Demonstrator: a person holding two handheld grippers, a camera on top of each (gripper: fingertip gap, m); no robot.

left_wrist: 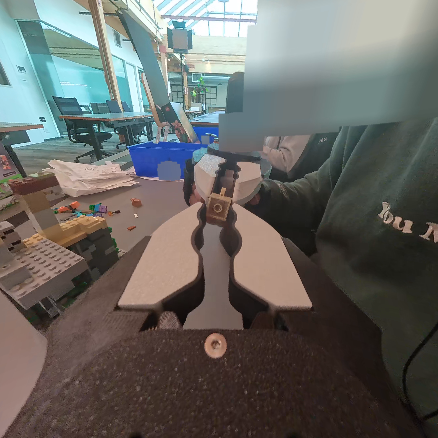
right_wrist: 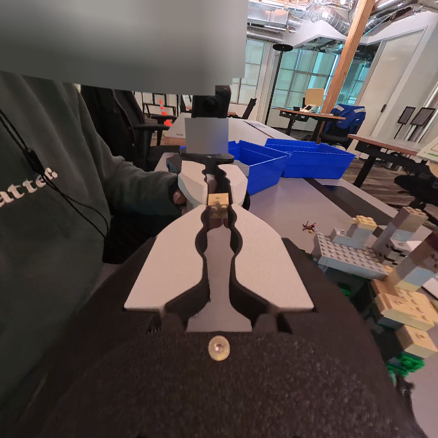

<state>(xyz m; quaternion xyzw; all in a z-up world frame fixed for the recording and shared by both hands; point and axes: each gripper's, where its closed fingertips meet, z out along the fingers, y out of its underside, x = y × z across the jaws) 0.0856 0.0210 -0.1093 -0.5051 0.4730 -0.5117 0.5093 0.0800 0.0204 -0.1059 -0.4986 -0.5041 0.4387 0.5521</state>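
Note:
My two grippers face each other tip to tip above the grey table (left_wrist: 161,189). My left gripper (left_wrist: 217,209) is shut on a small tan brick (left_wrist: 217,208) whose hollow underside faces the camera. A small tan clip piece (left_wrist: 223,191) sticks out of it towards the right gripper's fingers (left_wrist: 206,170), which a hand holds just behind it. In the right wrist view my right gripper (right_wrist: 218,211) is shut on the tan brick (right_wrist: 218,206), studs showing. The left gripper's fingers (right_wrist: 192,180) meet it from the far side.
A grey, tan and green brick build stands on the table (left_wrist: 47,251) (right_wrist: 369,258). Loose small bricks (left_wrist: 94,208) and crumpled white paper bags (left_wrist: 90,175) lie beyond it. Blue bins (left_wrist: 151,161) (right_wrist: 308,161) stand at the far edge. A person in a dark green sweatshirt (left_wrist: 379,237) is close by. Both grippers' tips are close together, under 4 cm apart.

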